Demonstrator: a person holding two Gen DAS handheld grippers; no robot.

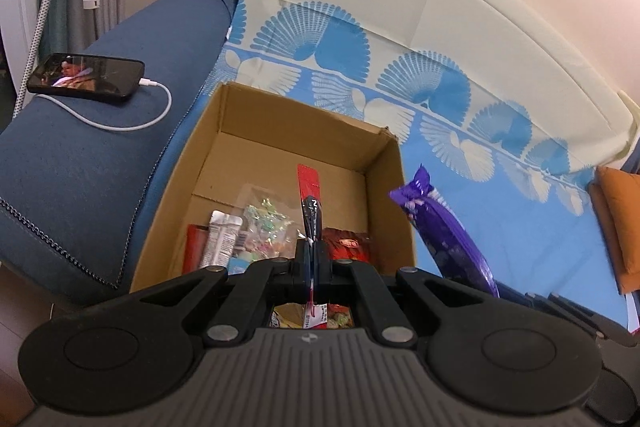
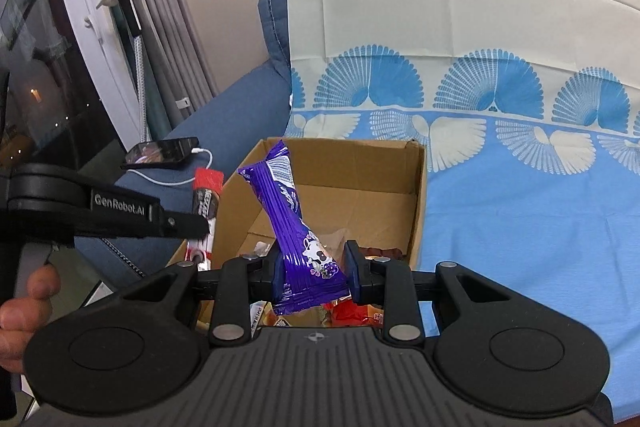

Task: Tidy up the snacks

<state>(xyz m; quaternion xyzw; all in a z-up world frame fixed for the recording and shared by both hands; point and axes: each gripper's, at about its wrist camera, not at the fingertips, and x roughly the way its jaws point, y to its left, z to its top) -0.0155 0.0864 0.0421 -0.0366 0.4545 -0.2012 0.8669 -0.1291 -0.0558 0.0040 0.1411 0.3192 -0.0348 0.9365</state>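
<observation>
Cardboard box is sitting open-topped on the blue-and-cream patterned sheet covering the sofa, snacks already lying in its bottom: a silver-ended packet, a clear crinkly bag of mixed sweets, a red wrapper.

Left gripper is pinching a slim red-and-black sachet, jaws drawn fully together on its lower part. The sachet is standing upright, red end uppermost, over the inside of the box. From the right wrist view the same sachet is showing at the box's left wall, held by the left gripper, whose arm is bearing white lettering; the person's hand is gripping its handle at the frame's left edge.

Right gripper is clamping a purple snack pack, jaws standing narrow, pads pressing either side of its lower half near the cartoon cow print. The pack is tilting up and to the left, barcode end uppermost, in front of the box opening. In the left wrist view the purple snack pack is hanging just outside the box's right wall, above the sheet.

Beyond the box: a phone with a white charging cable is lying on the blue sofa armrest. An orange cushion is lying at the far right.
</observation>
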